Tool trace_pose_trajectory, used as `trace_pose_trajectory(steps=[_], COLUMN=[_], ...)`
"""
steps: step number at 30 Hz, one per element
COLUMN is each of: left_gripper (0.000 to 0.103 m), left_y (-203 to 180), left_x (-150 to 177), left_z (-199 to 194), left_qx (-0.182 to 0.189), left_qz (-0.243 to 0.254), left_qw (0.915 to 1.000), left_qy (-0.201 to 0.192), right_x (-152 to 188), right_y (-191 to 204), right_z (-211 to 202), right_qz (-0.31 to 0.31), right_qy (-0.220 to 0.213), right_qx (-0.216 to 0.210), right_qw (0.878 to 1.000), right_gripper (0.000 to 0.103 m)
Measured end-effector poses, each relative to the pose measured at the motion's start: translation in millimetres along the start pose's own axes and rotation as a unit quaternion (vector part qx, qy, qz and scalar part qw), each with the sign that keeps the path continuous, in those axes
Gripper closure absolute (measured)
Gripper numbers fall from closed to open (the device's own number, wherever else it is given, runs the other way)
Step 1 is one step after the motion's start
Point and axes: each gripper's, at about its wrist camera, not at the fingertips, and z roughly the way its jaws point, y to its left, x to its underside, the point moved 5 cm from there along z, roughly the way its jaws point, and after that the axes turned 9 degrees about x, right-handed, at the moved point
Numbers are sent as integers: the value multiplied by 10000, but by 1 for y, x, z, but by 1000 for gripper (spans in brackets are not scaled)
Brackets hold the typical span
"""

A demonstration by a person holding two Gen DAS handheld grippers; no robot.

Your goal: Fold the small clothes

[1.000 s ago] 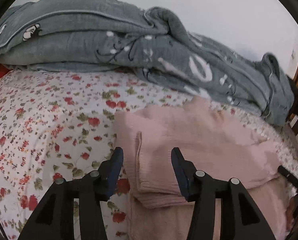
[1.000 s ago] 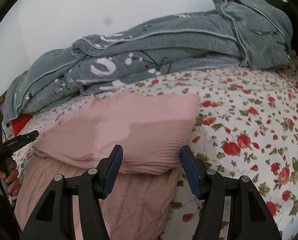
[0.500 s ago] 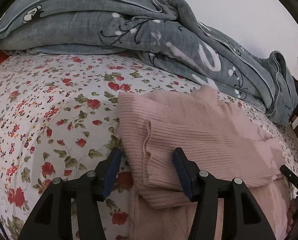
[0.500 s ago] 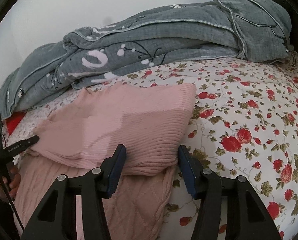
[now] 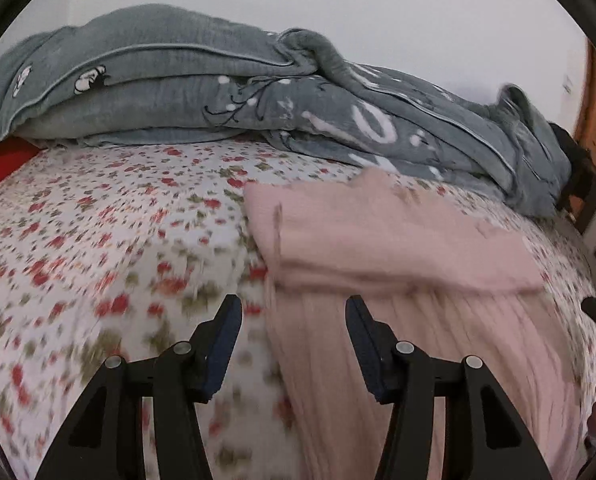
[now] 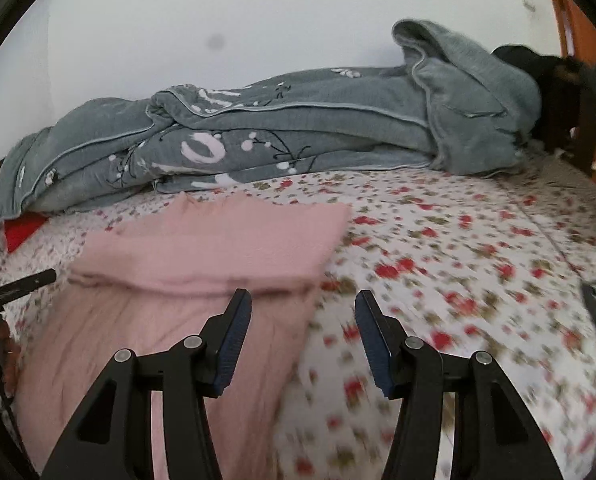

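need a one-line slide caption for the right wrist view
Right gripper, open and empty, over the half-folded pink sweater on a floral bedsheet, grey quilt behind.

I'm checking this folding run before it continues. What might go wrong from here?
Both the left gripper and right gripper are open and hold nothing, so the pink sweater's top fold could slip. The grey blanket lies close behind and might snag during the next fold.
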Motion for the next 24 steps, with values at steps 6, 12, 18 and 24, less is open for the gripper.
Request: trace_pose_trajectory(steps=[6, 12, 18, 24], left_gripper=[52, 51, 50, 50], left_y=[-17, -27, -33, -33], left_x=[46, 99, 143, 166], left_z=[-52, -89, -106, -105], left_qx=[192, 436, 369, 189], left_qz=[-80, -469, -388, -284], left_qw=[9998, 9979, 9982, 9987], left_qy=[-27, 102, 286, 386], right_x=[46, 106, 146, 158], right_y=[-2, 7, 17, 19], right_z=[-47, -93, -115, -109], right_qz=[-191, -353, -457, -259], right_qy=[337, 732, 768, 874], right_qx=[-27, -426, -590, -774], right_qw=[9992, 9958, 9943, 9928], right_gripper=[52, 52, 52, 56])
